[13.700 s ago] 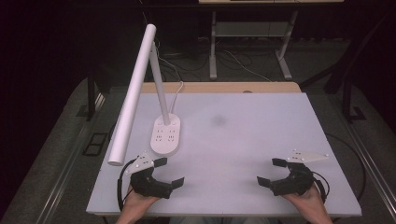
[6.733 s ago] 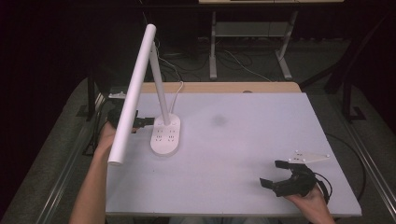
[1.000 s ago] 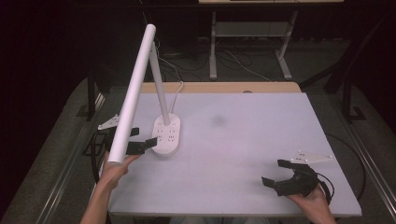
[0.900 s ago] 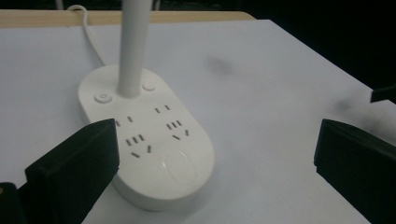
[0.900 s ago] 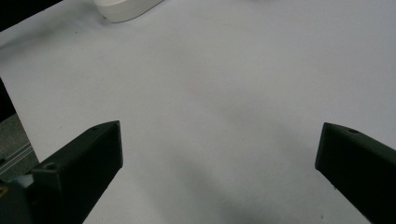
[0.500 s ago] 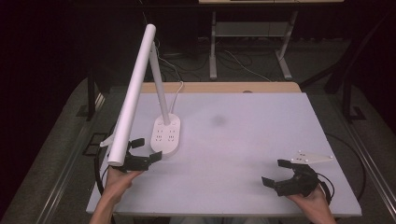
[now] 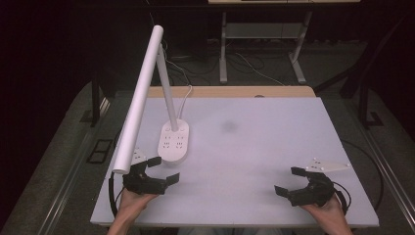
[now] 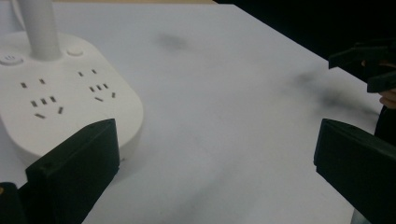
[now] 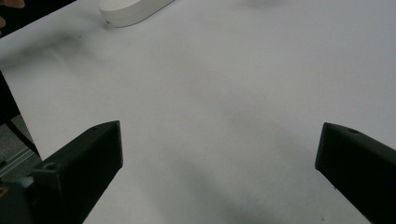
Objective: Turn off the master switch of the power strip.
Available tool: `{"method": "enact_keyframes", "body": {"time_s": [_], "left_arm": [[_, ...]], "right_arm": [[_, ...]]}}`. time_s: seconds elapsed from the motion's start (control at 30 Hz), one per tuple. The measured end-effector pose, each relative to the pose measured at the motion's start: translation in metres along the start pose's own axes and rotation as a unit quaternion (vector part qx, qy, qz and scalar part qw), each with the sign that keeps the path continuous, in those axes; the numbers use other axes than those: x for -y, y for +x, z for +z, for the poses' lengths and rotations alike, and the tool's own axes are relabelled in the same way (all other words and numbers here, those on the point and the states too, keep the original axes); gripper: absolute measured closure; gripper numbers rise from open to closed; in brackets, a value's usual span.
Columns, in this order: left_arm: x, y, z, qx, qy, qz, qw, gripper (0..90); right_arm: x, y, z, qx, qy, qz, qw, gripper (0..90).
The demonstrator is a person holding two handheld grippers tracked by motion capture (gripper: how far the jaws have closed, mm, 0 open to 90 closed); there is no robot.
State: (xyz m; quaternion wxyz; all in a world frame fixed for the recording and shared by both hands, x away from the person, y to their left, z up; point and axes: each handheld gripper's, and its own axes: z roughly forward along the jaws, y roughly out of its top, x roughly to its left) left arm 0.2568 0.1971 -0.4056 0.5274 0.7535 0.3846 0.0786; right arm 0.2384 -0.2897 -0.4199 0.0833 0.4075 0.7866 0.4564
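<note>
White surface point(image 7: 254, 161) lies before us, carrying a white desk lamp point(image 7: 147, 93) whose oval base point(image 7: 174, 142), studded with sockets, sits toward the far left. We hold the left gripper point(image 7: 164, 170) low at the near left corner, just beside that base, jaws spread wide and holding nothing. Our right gripper point(image 7: 289, 181) rests at the near right corner, well apart from the lamp, jaws likewise wide apart and empty. A faint dark smudge point(image 7: 229, 126) marks the surface's middle.
</note>
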Motion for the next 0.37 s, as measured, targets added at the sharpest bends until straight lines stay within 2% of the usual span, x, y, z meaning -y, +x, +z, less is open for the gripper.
{"method": "enact_keyframes", "body": {"time_s": [0.37], "left_arm": [[0.014,-0.001,0.005,0.002,0.028,0.008,0.9996,0.0]], "right_arm": [[0.000,0.001,-0.002,-0.001,-0.003,-0.001,1.0000,0.3]]}}
